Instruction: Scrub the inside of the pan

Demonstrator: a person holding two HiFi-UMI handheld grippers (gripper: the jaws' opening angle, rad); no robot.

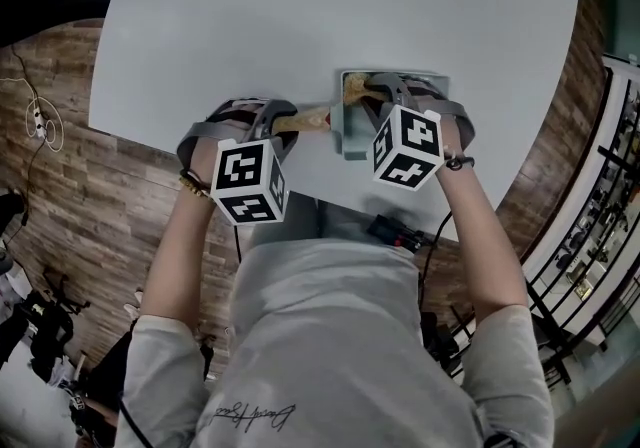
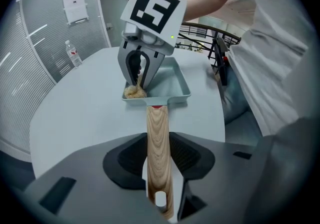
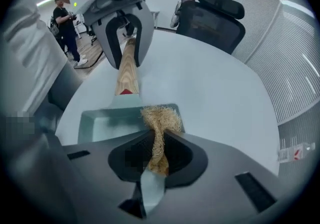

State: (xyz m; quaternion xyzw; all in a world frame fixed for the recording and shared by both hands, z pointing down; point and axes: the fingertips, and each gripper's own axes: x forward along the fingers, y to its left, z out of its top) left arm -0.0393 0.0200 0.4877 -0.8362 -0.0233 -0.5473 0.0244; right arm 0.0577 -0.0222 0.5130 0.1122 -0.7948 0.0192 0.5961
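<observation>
I'm standing over a big pale grey table (image 1: pixel 300 16), and the pan (image 1: pixel 345 136) is sitting flat on it near my edge. It's a rectangular, light teal one. My left gripper (image 1: pixel 285 121) is pointing steeply down and clamping the pan's wooden handle (image 2: pixel 157 143). The handle is running straight between the jaws, with the pads pressing on both of its sides. My right gripper (image 2: pixel 139 80) is also pointing steeply down, reaching into the pan at the end nearest the handle. Its jaws are pinched narrow on a tan fibrous scrubber (image 3: pixel 160 118), squeezing its middle, while the loose, bushy end is sticking out past the tips. That end is resting in the corner of the pan by the handle, touching the pan's floor right up against the wall.
</observation>
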